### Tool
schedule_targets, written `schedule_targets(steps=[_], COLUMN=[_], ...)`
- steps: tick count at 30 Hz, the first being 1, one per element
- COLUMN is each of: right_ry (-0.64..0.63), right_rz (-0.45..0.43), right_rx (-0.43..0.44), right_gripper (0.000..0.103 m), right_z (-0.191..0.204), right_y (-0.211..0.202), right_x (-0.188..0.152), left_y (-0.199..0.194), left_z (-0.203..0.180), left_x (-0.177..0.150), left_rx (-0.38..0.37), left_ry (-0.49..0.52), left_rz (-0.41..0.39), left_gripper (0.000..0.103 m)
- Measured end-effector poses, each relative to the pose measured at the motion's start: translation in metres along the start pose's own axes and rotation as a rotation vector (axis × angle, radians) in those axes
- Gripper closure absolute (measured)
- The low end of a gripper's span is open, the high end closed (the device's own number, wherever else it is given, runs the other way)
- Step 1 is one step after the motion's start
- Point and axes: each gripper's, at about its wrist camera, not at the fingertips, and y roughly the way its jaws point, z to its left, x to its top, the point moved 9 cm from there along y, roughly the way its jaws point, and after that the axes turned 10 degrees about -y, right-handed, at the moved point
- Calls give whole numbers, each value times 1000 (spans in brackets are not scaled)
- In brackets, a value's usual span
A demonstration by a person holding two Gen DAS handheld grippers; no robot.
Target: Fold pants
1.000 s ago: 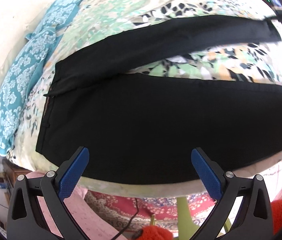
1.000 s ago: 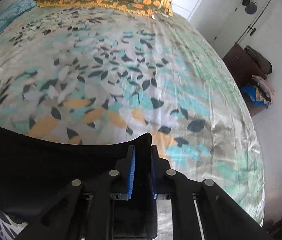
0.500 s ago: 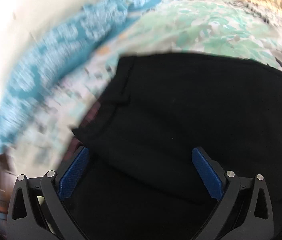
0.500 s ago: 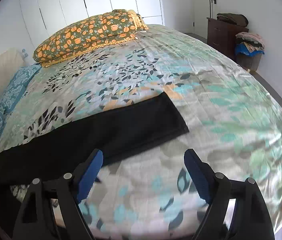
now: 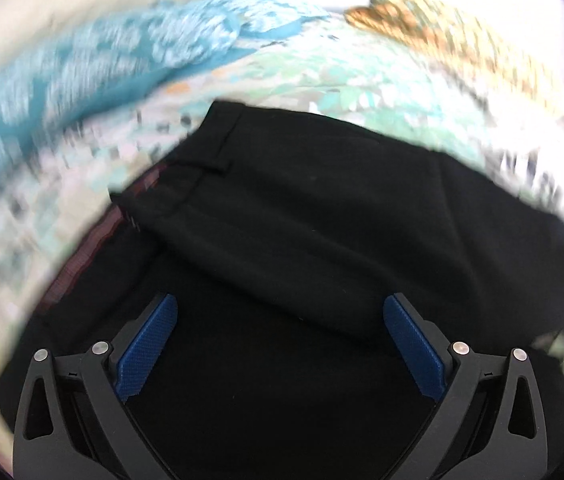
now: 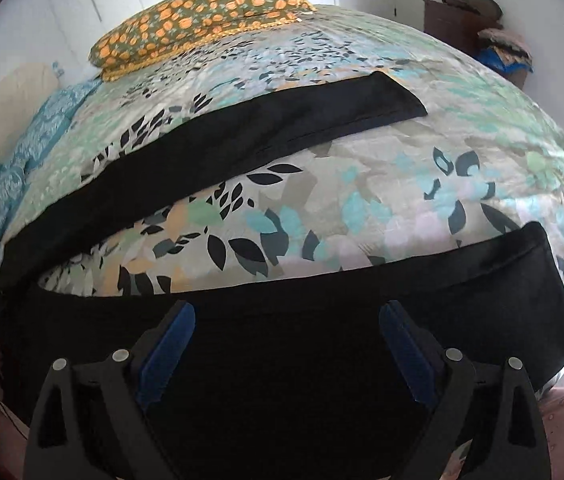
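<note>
A bed with a leaf-print bedspread point(image 6: 361, 200) fills our view. Black pants point(image 6: 282, 360) lie spread on it, legs apart, directly beneath both claws. Our left gripper point(image 5: 280, 344) hovers wide open, empty, over the waistband point(image 5: 186, 184); our right gripper point(image 6: 286, 352) is equally open and empty.

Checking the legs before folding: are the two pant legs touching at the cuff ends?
Apart. In the right wrist view, the far leg and the near leg lie spread, with a broad strip of bedsheet showing between their cuffs.
</note>
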Motion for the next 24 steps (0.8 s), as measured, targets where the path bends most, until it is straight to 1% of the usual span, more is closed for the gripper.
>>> schedule_targets(steps=[1, 2, 4, 7, 8, 9, 10, 12, 16, 24], right_ry=[-21, -41, -75, -68, -77, -97, -121, -141, -125, -150], right_rz=[0, -3, 15, 87, 106, 106, 112, 118, 118, 111], right_rx=[0, -9, -24, -5, -14, -29, -42, -57, -36, -42], right_gripper=[10, 10, 10, 9, 7, 2, 0, 0, 0, 0], right_z=[6, 10, 17, 21, 22, 23, 25, 27, 25, 27], right_y=[2, 4, 11, 29, 34, 36, 38, 40, 41, 42], right_x=[0, -3, -9, -23, -26, -28, -29, -30, -31, -30], left_y=[1, 1, -1, 2, 0, 0, -1, 0, -3, -2], left_z=[4, 7, 7, 2, 0, -1, 0, 2, 4, 4], left_x=[2, 5, 5, 2, 0, 0, -1, 1, 0, 1], left_rx=[-36, -56, -71, -38, -34, -33, -36, -39, -39, -39], left_ry=[-37, -64, -72, -49, -46, -46, -48, -51, -51, -50], left_rz=[7, 5, -3, 0, -1, -1, -1, 0, -2, -1], left_gripper=[0, 0, 0, 0, 0, 0, 0, 0, 0, 0])
